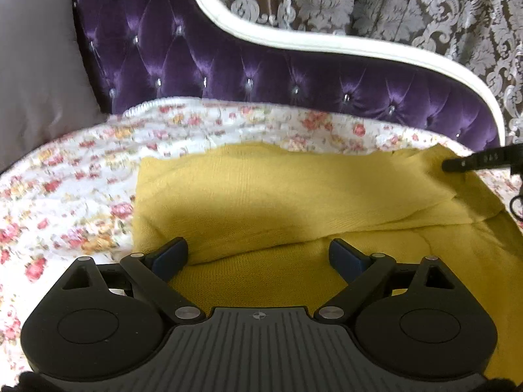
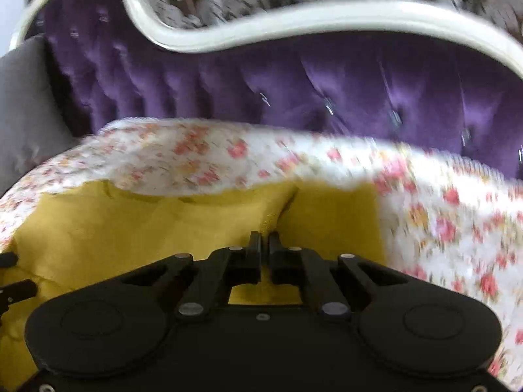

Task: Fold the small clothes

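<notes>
A mustard-yellow knit garment (image 1: 294, 196) fills the lower centre and right of the left wrist frame, lying flat and partly folded. One layer is laid over another, its folded edge running from the lower left up toward the right, and a loose flap wrinkles at the upper right. Its top edge is slightly wavy, and the fine knit texture shows near the bottom centre. In the right wrist frame the same yellow garment (image 2: 147, 228) covers the lower left and centre, with a raised crease in the cloth just above the bottom centre.
</notes>
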